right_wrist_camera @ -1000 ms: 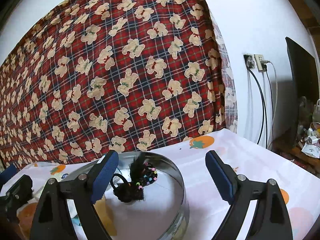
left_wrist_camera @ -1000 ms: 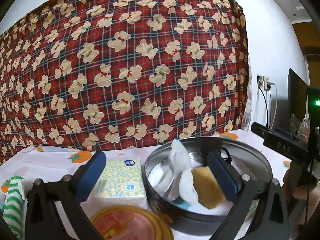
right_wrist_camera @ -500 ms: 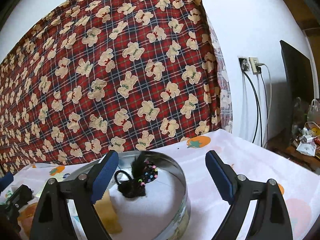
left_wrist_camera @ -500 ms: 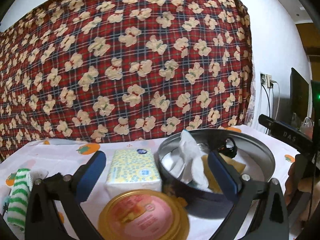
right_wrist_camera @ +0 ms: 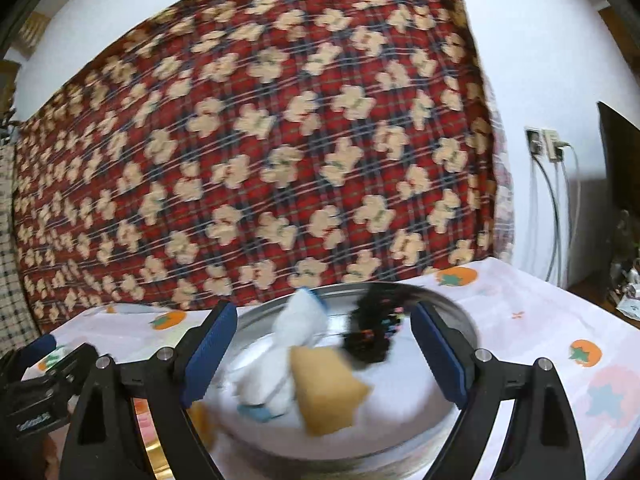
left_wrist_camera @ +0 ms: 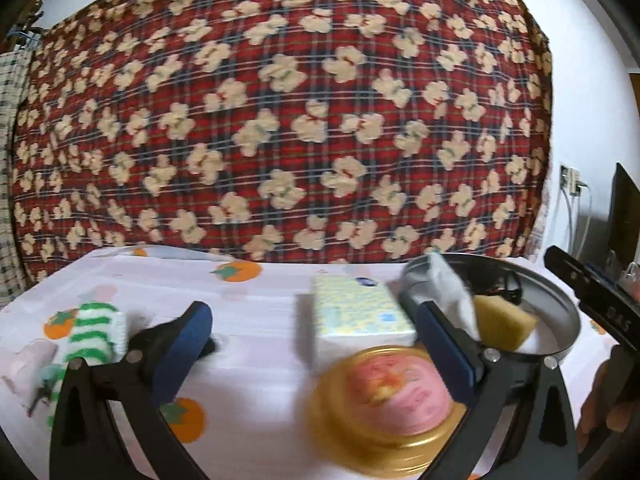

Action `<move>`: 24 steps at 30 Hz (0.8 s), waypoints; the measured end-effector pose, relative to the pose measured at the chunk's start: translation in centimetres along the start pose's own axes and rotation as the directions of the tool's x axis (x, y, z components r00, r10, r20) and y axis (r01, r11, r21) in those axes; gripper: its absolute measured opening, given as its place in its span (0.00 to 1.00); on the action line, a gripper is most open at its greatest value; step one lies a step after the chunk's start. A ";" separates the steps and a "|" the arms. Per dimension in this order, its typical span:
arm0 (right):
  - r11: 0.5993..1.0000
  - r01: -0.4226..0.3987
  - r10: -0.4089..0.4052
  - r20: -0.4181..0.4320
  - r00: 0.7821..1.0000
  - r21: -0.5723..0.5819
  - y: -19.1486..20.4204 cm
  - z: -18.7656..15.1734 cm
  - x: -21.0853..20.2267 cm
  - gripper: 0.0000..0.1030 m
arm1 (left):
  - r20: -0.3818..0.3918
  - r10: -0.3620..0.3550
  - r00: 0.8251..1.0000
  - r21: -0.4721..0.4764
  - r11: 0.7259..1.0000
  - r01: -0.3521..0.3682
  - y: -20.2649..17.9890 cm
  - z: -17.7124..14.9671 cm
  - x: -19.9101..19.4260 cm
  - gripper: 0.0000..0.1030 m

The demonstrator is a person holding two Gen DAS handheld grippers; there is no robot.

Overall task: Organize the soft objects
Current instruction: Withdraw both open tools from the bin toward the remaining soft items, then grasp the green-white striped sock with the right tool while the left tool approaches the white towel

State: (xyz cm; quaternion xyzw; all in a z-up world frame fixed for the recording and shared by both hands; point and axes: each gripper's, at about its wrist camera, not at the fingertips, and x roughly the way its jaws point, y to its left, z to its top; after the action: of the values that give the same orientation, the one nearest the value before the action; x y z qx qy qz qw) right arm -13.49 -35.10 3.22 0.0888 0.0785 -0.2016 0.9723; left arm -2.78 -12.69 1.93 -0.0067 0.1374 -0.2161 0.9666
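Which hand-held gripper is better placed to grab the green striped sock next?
Probably the left hand-held gripper: its jaws are open and the green striped sock lies just beside its left finger. The right hand-held gripper faces the round tin.

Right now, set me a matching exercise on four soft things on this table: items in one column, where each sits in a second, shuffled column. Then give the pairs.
Items:
1. yellow sponge
2. tissue pack
3. green-striped sock
4. black hair tie

Places:
A. on the tablecloth, far left, beside the left gripper
B. inside the round tin, towards its back
C. on the tablecloth, just left of the tin
D. inside the tin, at its front

Pairs: 1-D, 2-C, 3-A, 4-B
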 end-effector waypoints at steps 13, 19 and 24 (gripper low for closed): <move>0.978 -0.206 0.205 -0.053 0.977 -0.017 10.6 -1.9 -1.2 0.88 | -0.083 0.207 0.975 -0.156 0.963 -0.218 12.9 -1.1 -2.8 0.99; 0.932 -0.361 0.355 -0.144 0.924 -0.019 17.2 -3.2 -1.4 0.76 | -0.149 0.325 0.934 -0.241 0.904 -0.353 20.6 -2.3 -5.2 1.00; 0.862 -0.504 0.488 -0.348 0.801 0.049 23.0 -5.4 0.7 0.43 | -0.209 0.385 0.899 -0.352 0.828 -0.437 26.9 -3.6 -7.1 0.99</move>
State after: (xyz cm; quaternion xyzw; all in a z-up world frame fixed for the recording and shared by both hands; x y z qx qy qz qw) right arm -4.15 -13.50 1.11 0.1182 0.2280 0.0804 0.9631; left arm 1.34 14.86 -1.60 -0.1552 0.2379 0.0289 0.9584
